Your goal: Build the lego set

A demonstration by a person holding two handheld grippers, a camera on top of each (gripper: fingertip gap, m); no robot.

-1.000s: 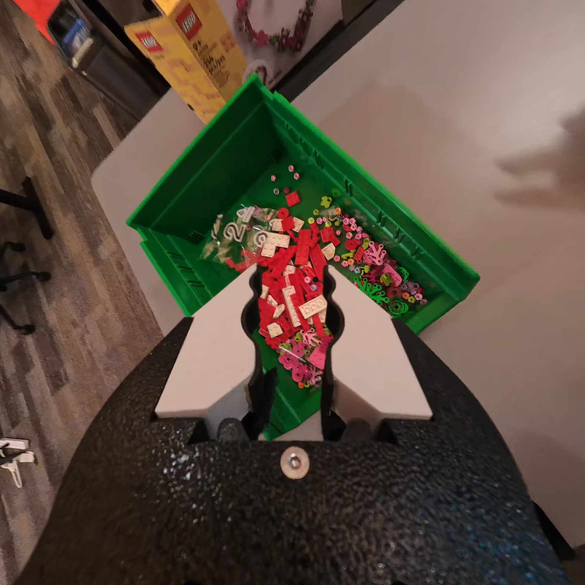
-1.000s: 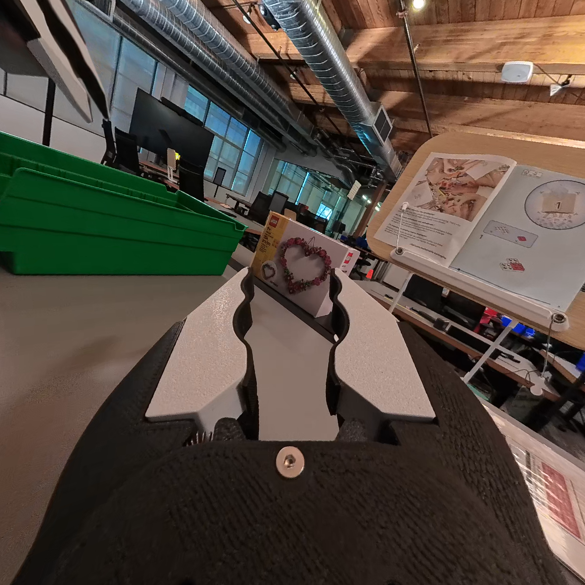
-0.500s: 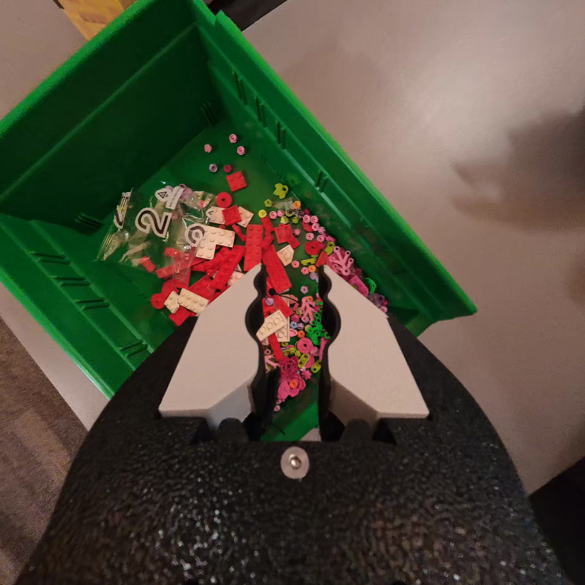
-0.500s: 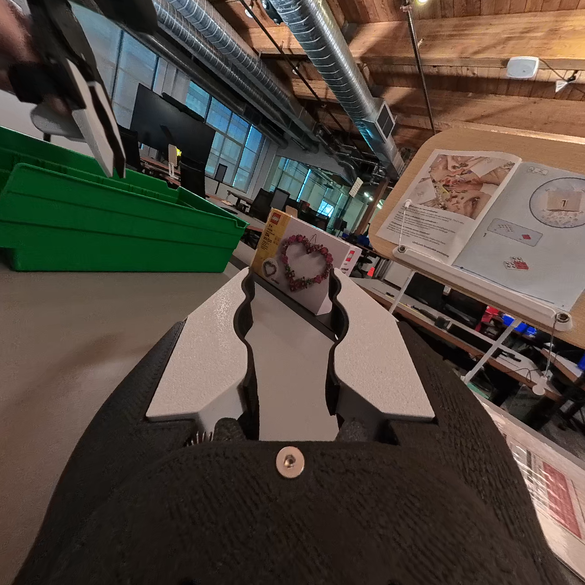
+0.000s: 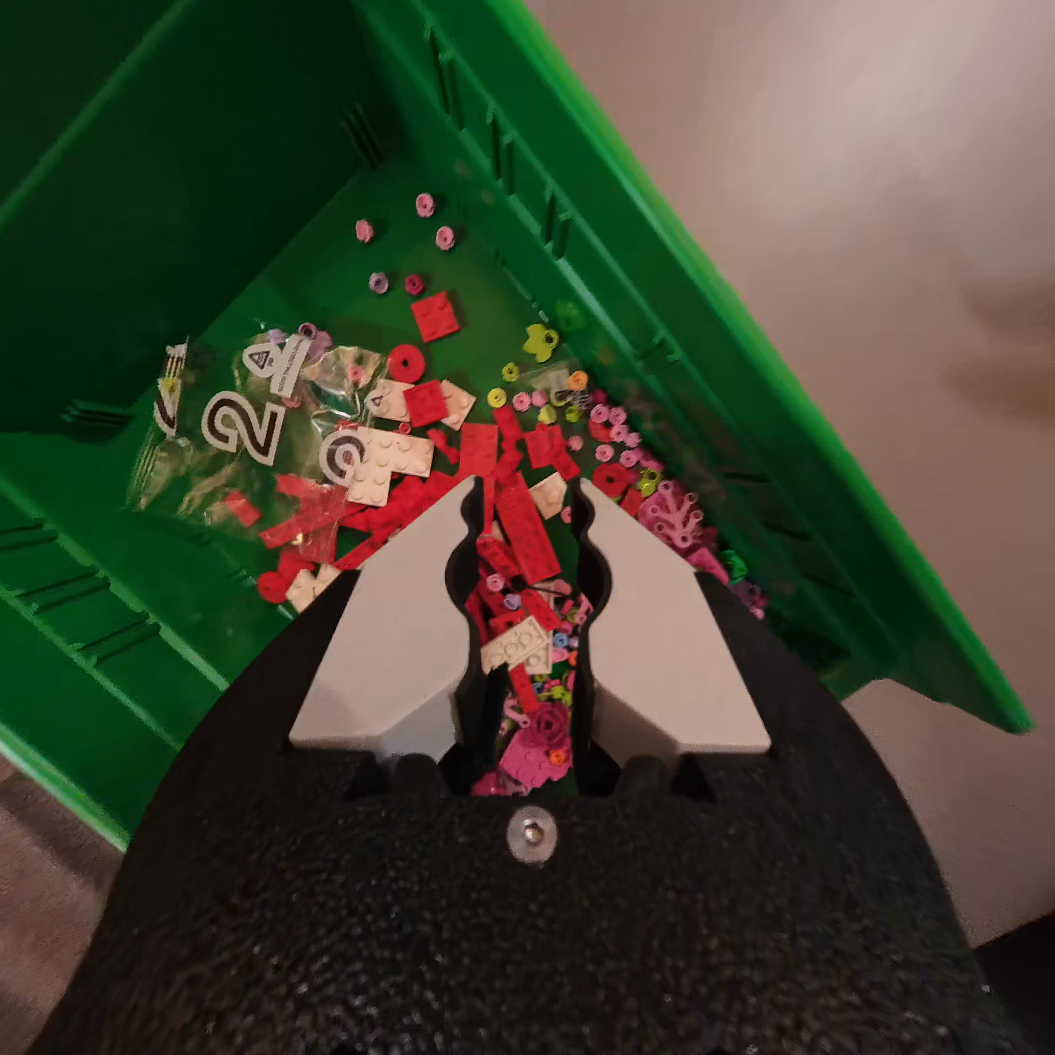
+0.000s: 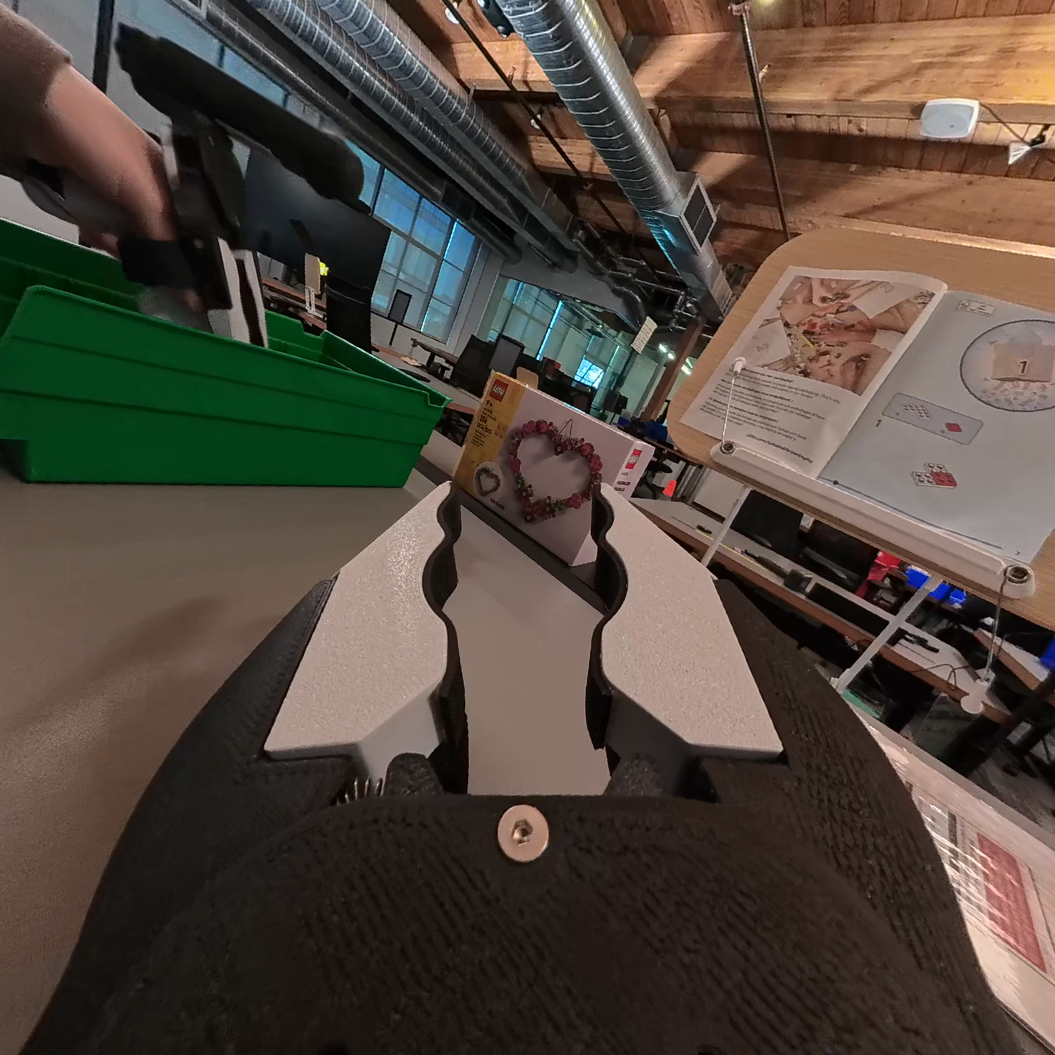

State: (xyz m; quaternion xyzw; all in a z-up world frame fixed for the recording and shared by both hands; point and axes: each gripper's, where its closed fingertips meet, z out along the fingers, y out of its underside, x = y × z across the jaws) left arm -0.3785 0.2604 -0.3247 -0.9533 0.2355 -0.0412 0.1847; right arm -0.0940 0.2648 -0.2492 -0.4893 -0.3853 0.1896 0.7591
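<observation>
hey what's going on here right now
A person is starting a Lego build with two handheld grippers. The left gripper hangs open over a green bin of loose red, white and pink Lego pieces, gripping nothing. The right gripper rests open and empty above the table, facing the set's box and an open instruction booklet.

An open-plan loft office: silver ducts (image 6: 599,114) under wooden ceiling beams (image 6: 856,63), tall windows (image 6: 422,240), rows of desks (image 6: 799,582) and chairs (image 6: 502,354).
</observation>
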